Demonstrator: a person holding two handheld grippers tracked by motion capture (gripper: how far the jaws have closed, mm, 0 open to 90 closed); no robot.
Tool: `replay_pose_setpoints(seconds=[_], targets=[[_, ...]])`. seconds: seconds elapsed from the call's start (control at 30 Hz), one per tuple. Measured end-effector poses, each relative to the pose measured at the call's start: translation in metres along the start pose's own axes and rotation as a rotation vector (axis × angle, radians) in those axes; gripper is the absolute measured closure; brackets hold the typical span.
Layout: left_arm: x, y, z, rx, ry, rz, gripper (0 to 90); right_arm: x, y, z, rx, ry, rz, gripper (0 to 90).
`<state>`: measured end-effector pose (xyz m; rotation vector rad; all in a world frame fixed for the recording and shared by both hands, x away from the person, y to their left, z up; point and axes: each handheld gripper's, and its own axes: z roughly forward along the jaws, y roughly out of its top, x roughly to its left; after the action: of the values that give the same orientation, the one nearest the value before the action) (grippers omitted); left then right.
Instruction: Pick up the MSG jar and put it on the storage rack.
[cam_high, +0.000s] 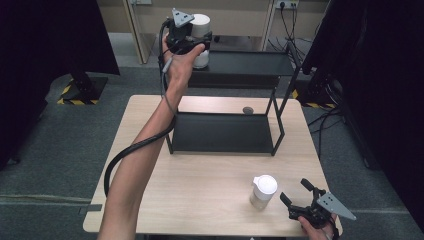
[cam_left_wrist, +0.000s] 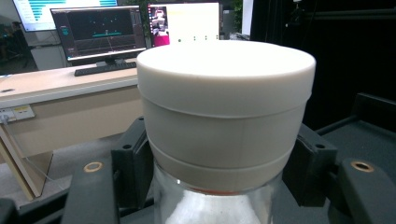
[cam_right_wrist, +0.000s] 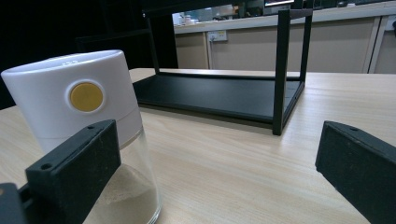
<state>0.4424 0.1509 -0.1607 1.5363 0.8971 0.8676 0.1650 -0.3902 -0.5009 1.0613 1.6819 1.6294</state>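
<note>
Nothing readable is really showing up anywhere here. The two monitors in the left gripper view are displaying graphs and windows, but any lettering on them is coming out too small and blurry to make out. The white jar lid in the right gripper view is carrying just a plain yellow dot, no writing. The floor by the stand is showing yellow-and-black hazard stripes, no words.

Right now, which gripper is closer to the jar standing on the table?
Right. The right gripper sits open just beside the jar, not touching it. The left gripper is far off over the shelf, shut on another jar.
</note>
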Motion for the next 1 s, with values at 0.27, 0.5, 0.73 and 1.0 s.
replay_pose_setpoints(seconds=[0.27,0.5,0.73,1.0], targets=[[0.006,-0.006,-0.001,-0.018,-0.008,-0.031,35.0,0.000,0.000,0.000,0.002,0.002,0.001,0.4],[0.007,0.000,-0.002,0.007,-0.001,-0.033,28.7,0.000,0.000,0.000,0.002,0.004,0.001,0.4],[0.010,-0.004,-0.001,0.010,-0.001,-0.099,2.8,0.000,0.000,0.001,0.003,0.007,-0.001,0.4],[0.007,-0.004,-0.008,0.003,0.000,-0.100,0.0,0.000,0.000,0.000,0.001,0.007,-0.003,0.4]])
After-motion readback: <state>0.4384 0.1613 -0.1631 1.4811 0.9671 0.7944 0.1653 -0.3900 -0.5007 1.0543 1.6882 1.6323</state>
